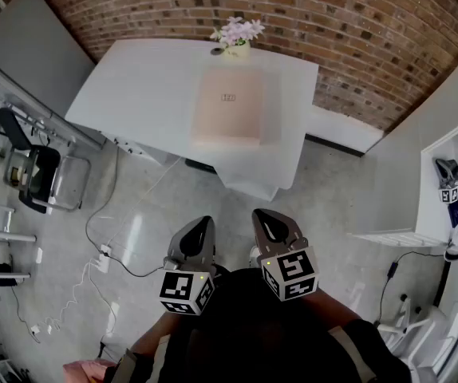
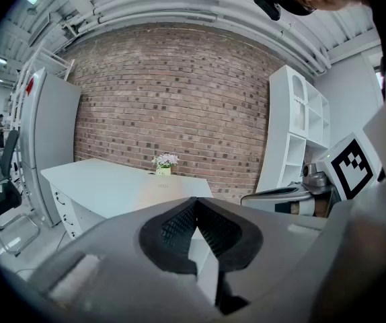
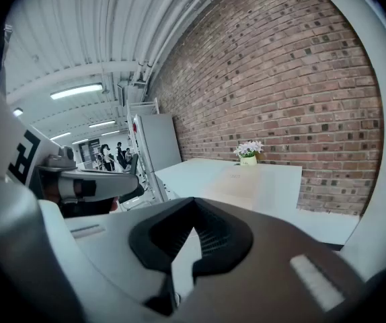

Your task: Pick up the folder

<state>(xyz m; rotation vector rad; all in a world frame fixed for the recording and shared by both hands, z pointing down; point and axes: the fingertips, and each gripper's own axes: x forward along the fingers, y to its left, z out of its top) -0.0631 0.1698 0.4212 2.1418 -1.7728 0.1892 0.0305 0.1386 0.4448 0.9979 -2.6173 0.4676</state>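
A pale pink folder [image 1: 229, 108] lies flat on the white table [image 1: 141, 86] by the brick wall; the same folder [image 2: 163, 192] [image 3: 237, 180] shows faintly in both gripper views. My left gripper [image 1: 206, 223] and right gripper [image 1: 258, 216] are held side by side over the floor, well short of the table. Both are shut with nothing between their jaws. In the left gripper view the left gripper [image 2: 194, 204] points toward the table, as does the right gripper [image 3: 194, 204] in its own view.
A small pot of flowers [image 1: 238, 37] stands at the table's far edge behind the folder. Office chairs [image 1: 41, 178] and cables [image 1: 105, 246] are on the floor at left. White shelving [image 1: 452, 182] stands at right. A low white ledge [image 1: 345, 126] runs along the wall.
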